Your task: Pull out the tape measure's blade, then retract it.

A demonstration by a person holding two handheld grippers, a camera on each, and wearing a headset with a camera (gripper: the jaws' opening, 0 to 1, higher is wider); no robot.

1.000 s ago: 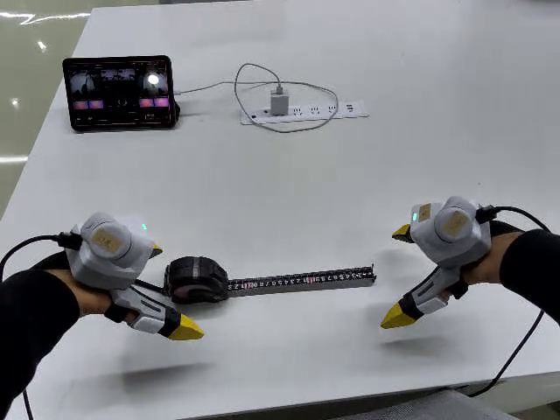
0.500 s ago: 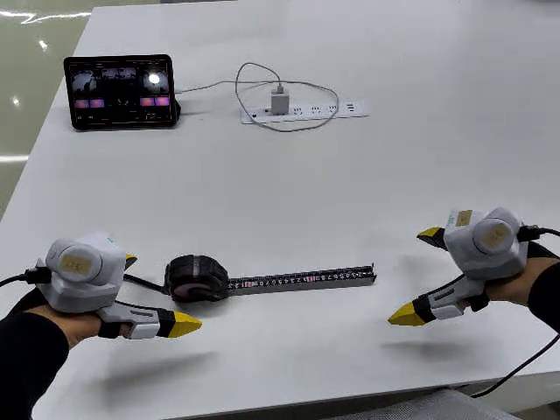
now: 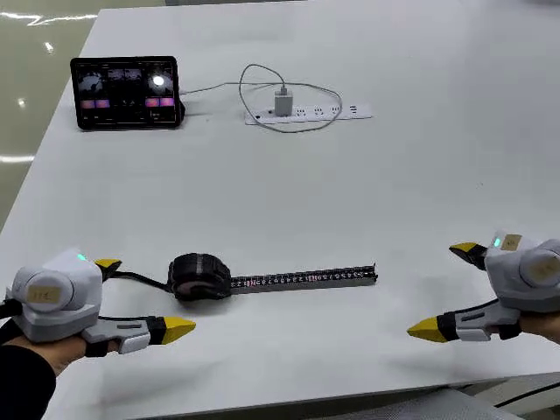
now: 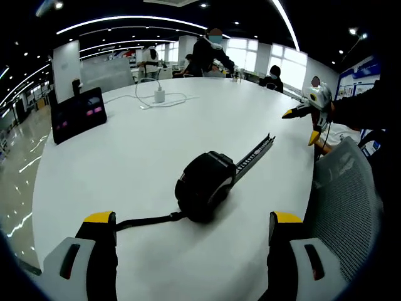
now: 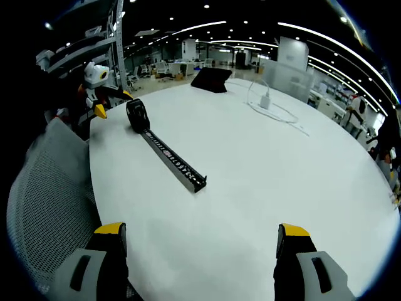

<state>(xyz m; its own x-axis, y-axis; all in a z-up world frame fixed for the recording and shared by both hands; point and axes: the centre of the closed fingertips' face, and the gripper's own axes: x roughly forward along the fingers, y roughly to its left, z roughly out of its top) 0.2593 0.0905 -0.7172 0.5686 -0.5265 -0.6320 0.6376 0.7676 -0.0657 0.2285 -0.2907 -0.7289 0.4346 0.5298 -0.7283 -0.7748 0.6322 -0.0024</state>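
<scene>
Item: tape measure [image 3: 199, 276], black case, lay on its side on the white table [image 3: 350, 192] at about 7 o'clock in the head view, well in from the near edge. Blade [image 3: 302, 279]: drawn out part-way, flat on the tabletop, running from the case toward 3 o'clock and ending in a small end hook near the middle of the table's near half. Strap [image 3: 140, 280]: thin, dark, trailing from the case toward 9 o'clock; its end appeared to reach one jaw tip of the left gripper, though contact could not be confirmed. Left gripper [image 3: 144, 296]: hand-held at 8 o'clock, yellow-tipped jaws spread wide, nothing between them; in its own view the case sat just ahead, between the two tips and clear of both. Right gripper [image 3: 444, 290]: hand-held at 4 o'clock, jaws likewise parted and empty, well apart from the blade's hook; in its own view the blade ran off toward 11 o'clock to the case. Other articles: tablet [image 3: 125, 92], screen lit, propped at 11 o'clock; white power strip [image 3: 306, 112] at 12 o'clock with a charger [image 3: 283, 103] plugged in and a looped cable [image 3: 262, 79]. Grey mesh chair back [image 4: 348, 200] at 4 o'clock in the left gripper view.
</scene>
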